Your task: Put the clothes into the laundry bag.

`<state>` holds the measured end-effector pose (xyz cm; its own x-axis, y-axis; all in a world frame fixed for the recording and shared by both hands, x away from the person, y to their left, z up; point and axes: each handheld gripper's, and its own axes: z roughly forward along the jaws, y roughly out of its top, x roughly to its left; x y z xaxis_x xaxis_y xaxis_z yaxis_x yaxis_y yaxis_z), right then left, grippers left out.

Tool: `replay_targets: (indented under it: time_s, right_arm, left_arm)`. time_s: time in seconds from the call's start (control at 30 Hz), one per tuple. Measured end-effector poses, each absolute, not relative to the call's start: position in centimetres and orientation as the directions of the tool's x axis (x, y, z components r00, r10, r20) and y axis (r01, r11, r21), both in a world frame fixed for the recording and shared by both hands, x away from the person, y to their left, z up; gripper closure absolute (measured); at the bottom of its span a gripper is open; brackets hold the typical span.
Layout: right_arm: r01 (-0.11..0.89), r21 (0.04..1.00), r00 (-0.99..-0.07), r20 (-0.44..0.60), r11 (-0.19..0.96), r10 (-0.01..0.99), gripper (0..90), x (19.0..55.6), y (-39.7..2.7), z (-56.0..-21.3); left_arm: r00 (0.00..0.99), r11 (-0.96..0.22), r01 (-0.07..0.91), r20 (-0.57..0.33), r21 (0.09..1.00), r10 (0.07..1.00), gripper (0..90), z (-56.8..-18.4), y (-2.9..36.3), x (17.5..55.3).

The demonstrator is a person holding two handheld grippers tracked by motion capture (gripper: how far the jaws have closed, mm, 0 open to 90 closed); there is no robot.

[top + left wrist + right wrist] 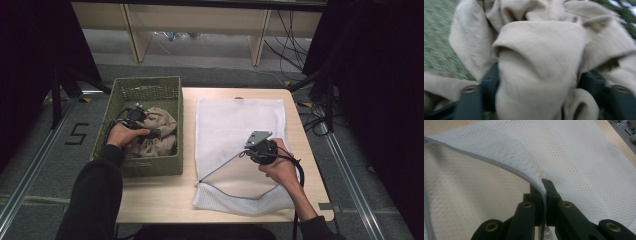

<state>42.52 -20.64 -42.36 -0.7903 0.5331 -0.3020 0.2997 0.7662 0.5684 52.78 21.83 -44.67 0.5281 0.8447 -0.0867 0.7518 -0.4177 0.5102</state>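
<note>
A crumpled beige cloth [162,132] lies in a green woven basket [150,87] at the table's left. My left gripper [150,131] reaches down into it. In the left gripper view its jaws stand wide, left gripper [537,85], and a thick fold of the cloth [539,50] bulges between them. A white mesh laundry bag [240,120] lies flat on the table. My right gripper [248,151] is shut on the bag's zipper edge [499,162] and holds it lifted, so the mouth gapes toward the basket. Up close, the right gripper [544,185] pinches the grey zipper tape.
The light wooden table [160,195] has bare wood along its front edge and between basket and bag. Dark curtains hang on both sides. Shelving legs and cables stand on the floor beyond the table's far edge.
</note>
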Motion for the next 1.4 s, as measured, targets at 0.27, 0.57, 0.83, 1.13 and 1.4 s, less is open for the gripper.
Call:
replay_targets:
  time_s: [0.27, 0.57, 0.83, 1.13, 1.4]
  right_arm:
    - [0.315, 0.56, -0.789, -0.294, 0.766, 0.539, 88.1, 42.4, -20.3, -42.5]
    - [0.313, 0.556, -0.791, -0.295, 0.769, 0.536, 87.7, 42.3, -20.1, -42.6]
    - [0.304, 0.562, -0.789, -0.303, 0.769, 0.534, 87.5, 42.2, -20.2, -42.3]
    - [0.296, 0.56, -0.794, -0.306, 0.774, 0.525, 87.5, 42.5, -20.4, -42.5]
    - [0.297, 0.554, -0.796, -0.305, 0.777, 0.522, 87.5, 42.5, -20.2, -42.8]
  left_arm:
    - [0.677, -0.589, 0.66, -0.029, 0.467, 0.736, 14.0, -43.3, 20.7, 51.1]
    - [0.69, -0.584, 0.683, -0.123, 0.44, 0.714, 0.0, -47.1, 20.3, 52.2]
    - [0.617, -0.546, 0.724, -0.042, 0.423, 0.786, 64.8, -46.8, 20.8, 53.3]
    - [0.433, -0.396, 0.757, 0.055, 0.52, 0.9, 55.4, -46.0, 20.3, 54.1]
    - [0.553, -0.428, 0.76, -0.139, 0.488, 0.822, 19.8, -43.6, 21.8, 52.7]
